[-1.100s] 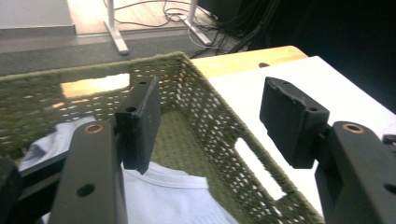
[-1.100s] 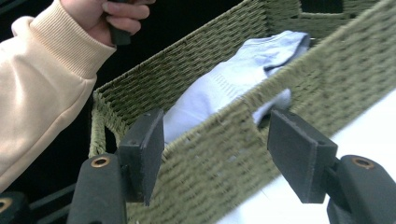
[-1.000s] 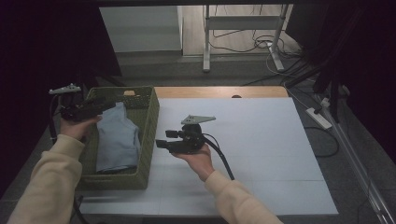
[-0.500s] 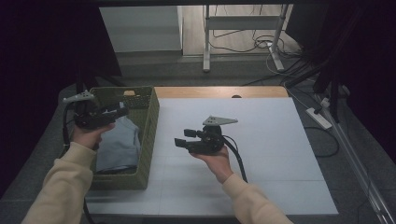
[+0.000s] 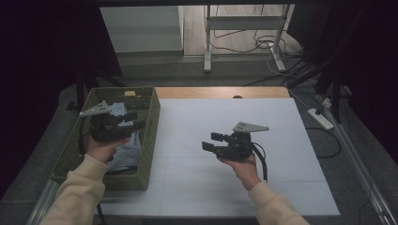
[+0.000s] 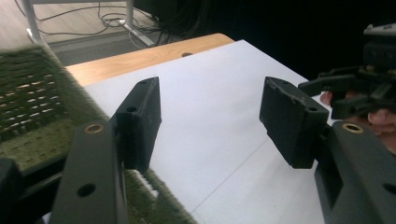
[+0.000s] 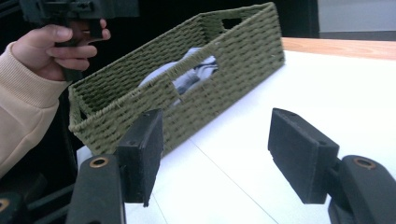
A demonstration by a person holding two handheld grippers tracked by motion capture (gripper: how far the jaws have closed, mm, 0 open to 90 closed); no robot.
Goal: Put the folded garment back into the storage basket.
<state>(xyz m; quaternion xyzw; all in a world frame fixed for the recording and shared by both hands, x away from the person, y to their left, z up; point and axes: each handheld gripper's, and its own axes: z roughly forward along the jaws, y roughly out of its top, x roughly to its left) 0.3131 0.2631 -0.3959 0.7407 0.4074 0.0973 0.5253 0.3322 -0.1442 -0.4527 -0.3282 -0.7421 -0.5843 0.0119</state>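
A green woven basket (image 5: 151, 136) stands at the table's left end with a pale blue cloth (image 5: 127, 157) folded inside it. My left gripper (image 5: 135, 120) hovers over the basket and points right, its jaws open and empty. In the left gripper view, the left gripper (image 6: 215, 116) frames bare white table past the basket's rim (image 6: 28, 107). My right gripper (image 5: 210, 141) is held above the middle of the table and points left, open with nothing between its jaws. In the right gripper view, the right gripper (image 7: 219, 154) faces the basket (image 7: 187, 98) and the cloth (image 7: 198, 70) showing through its handle hole.
The white tabletop (image 5: 263, 187) has a wooden strip (image 5: 220, 92) along its far edge. On the floor beyond lie cables (image 5: 244, 44), a desk frame's legs (image 5: 207, 42) and a power strip (image 5: 320, 118) at the right.
Both hands have moved right. The left gripper went from the basket's outer left side to over the basket. The right gripper drew away from the basket toward the table's middle.
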